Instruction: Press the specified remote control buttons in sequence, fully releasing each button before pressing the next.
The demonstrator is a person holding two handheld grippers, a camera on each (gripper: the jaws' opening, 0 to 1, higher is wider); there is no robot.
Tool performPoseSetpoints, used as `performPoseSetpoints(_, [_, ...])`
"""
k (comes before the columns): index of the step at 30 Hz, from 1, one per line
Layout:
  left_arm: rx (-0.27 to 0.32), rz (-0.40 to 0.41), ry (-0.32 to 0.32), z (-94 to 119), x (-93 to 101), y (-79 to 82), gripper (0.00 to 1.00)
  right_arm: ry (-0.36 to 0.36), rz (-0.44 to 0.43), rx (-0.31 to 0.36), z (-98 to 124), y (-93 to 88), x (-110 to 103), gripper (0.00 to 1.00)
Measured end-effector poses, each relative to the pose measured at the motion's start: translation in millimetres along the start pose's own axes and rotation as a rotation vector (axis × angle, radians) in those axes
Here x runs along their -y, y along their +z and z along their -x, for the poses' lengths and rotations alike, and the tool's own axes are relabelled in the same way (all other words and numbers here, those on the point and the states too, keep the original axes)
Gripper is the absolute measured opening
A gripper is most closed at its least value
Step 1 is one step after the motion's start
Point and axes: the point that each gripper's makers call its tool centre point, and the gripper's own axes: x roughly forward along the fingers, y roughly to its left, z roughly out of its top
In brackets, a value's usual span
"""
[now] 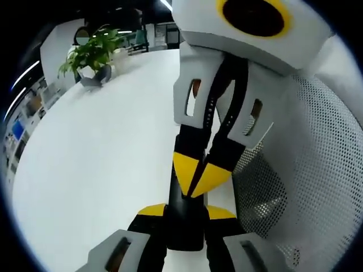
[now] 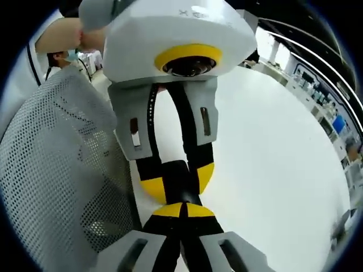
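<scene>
A slim black remote control [image 1: 185, 226] stands on end between the yellow tips of my left gripper [image 1: 186, 212], which is shut on its sides. My right gripper [image 1: 202, 174] comes down from the upper right with its yellow tips together, and they rest on the remote's face. In the right gripper view my right gripper [image 2: 184, 211] is shut, its tips against the remote [image 2: 177, 177]. The left gripper [image 2: 179, 181] reaches down from the top of that view and clamps the remote. The remote's buttons are hidden.
A white table [image 1: 108, 147] spreads beneath both grippers. A potted green plant [image 1: 93, 54] stands at its far end. A white perforated mesh panel [image 1: 317, 170] rises close beside the grippers. A person's hand [image 2: 68, 34] holds the left gripper.
</scene>
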Motion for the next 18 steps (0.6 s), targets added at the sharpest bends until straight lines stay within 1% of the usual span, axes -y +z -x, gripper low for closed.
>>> performPoseSetpoints(5, [0.005,-0.005,-0.004,-0.1,-0.1,0.2,0.24,-0.021,-0.007,-0.017,-1.0,0.3,-0.3,0.0])
performPoseSetpoints(8, [0.003,-0.008,-0.004,-0.2,-0.1,0.0,0.24,-0.044,-0.04,-0.041,-1.9,0.7,0.6,0.0])
performPoseSetpoints(13, [0.011,-0.013,-0.005,0.3,-0.1,-0.3,0.24,-0.085,-0.08,-0.062,-2.2,0.8,0.9,0.0])
performPoseSetpoints(16, [0.015,-0.021,-0.017,0.8,-0.7,0.0,0.24,-0.102,-0.14,-0.052,-1.6,0.7,2.0,0.0])
performPoseSetpoints(18, [0.018,-0.021,-0.022,1.0,-0.6,0.3,0.24,-0.108,-0.163,-0.048,-1.4,0.6,2.6,0.0])
